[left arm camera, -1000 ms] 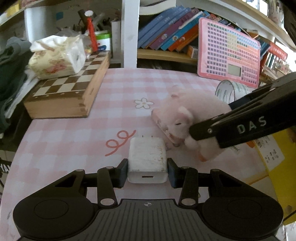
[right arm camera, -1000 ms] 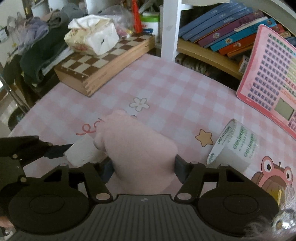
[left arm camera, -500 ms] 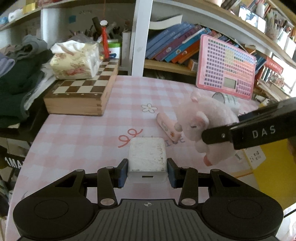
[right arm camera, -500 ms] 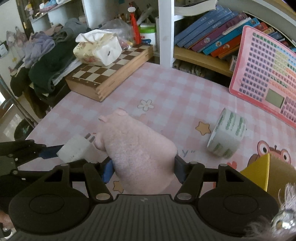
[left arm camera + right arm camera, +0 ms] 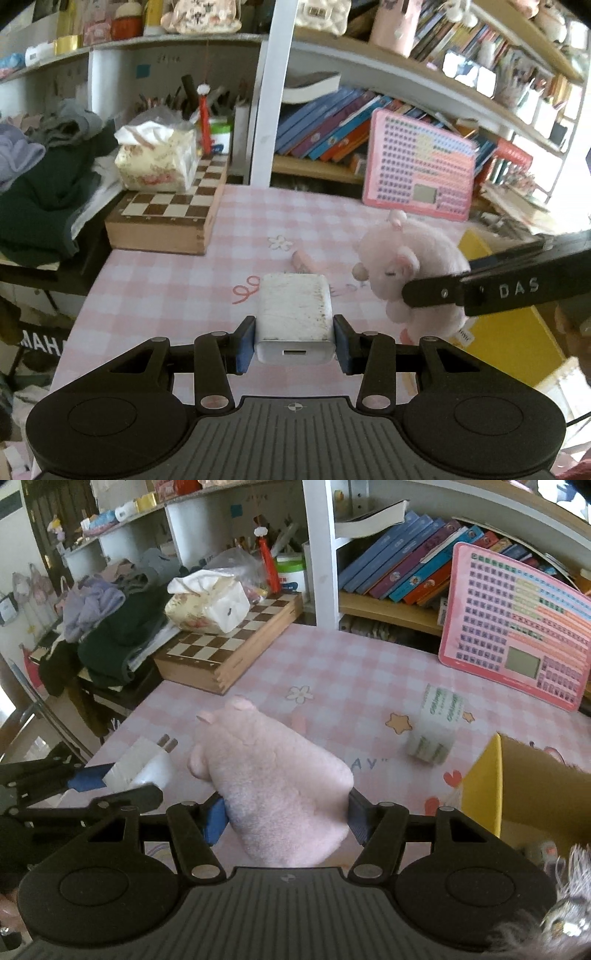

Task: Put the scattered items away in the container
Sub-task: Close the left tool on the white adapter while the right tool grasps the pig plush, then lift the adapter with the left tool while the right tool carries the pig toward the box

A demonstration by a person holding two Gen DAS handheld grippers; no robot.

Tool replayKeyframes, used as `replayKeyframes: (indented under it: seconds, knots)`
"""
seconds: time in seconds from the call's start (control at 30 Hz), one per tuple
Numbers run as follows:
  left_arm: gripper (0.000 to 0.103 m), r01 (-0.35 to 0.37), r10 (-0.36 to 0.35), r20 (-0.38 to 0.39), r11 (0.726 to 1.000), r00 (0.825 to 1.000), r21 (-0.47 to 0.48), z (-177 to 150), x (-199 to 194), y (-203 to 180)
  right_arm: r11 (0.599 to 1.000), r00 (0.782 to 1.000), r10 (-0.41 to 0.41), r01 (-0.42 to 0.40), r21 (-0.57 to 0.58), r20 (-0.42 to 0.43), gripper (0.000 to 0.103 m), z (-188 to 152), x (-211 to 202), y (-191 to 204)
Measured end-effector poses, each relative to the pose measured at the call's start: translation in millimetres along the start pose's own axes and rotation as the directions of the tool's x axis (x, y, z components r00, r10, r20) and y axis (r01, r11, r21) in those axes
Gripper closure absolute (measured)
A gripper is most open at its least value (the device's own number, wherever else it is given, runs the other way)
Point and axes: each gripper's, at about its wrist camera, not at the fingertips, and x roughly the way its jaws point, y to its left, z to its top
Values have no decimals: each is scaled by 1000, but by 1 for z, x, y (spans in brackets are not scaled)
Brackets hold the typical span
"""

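Observation:
My left gripper (image 5: 294,341) is shut on a white plug charger (image 5: 294,314), held above the pink checked table (image 5: 166,291). From the right wrist view the same charger (image 5: 140,764) shows its two prongs. My right gripper (image 5: 286,818) is shut on a pink plush pig (image 5: 273,779), also lifted off the table; in the left wrist view the pig (image 5: 410,266) hangs to the right of the charger. A yellow cardboard box (image 5: 480,786) stands open at the right, and its yellow side (image 5: 506,339) shows behind the right gripper's arm. A small pink flat item (image 5: 304,260) still lies on the table.
A roll of clear tape (image 5: 436,723) lies on its side near the box. A wooden chess box (image 5: 166,214) with a tissue pack (image 5: 155,162) sits at the back left. A pink keypad toy (image 5: 517,642) leans against the bookshelf. Dark clothes (image 5: 110,635) pile up past the table's left edge.
Both grippers have risen and pulled back from the table with the charger and the pig in them. The pink flat item under the pig is uncovered, and the yellow box has come into view.

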Motion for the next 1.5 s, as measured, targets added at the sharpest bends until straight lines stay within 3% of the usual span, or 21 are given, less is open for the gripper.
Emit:
replayKeyframes:
  seconds: [0.87,1.5]
  knots:
    - [61,194,-193,19,979,981,-61,-49,-123,-3,991,998,-10,2,133,55,42,-109,-110,53]
    - [61,307,-307,-8,952,952,-12,-68,-149,-24,958,992,-112,92,271,62,42,-177,-158,64]
